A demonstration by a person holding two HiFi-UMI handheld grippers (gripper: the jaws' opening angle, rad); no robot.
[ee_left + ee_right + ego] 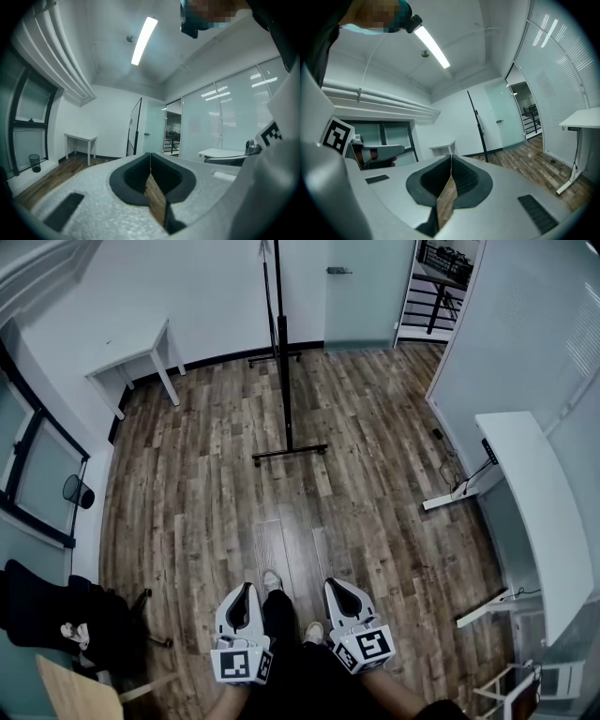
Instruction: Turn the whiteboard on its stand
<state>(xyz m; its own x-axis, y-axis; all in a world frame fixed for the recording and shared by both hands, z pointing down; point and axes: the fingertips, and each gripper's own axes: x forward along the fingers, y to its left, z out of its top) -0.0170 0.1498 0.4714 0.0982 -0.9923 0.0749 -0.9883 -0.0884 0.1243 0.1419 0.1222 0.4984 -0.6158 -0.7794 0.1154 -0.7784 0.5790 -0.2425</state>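
The whiteboard [278,343] stands edge-on across the room on a black stand with a foot bar [289,452] on the wood floor. It appears as a thin dark upright in the left gripper view [135,126] and in the right gripper view [477,124]. My left gripper [246,589] and right gripper [336,585] are low in the head view, side by side above the person's shoes, far short of the board. The tips of both pairs of jaws meet with nothing between them [150,154] [451,156].
A small white table [131,357] stands against the back-left wall. A long white desk [534,512] runs along the glass wall at the right. A black chair [66,624] sits at the near left, a bin [79,491] by the window. A glass door [366,287] is behind the board.
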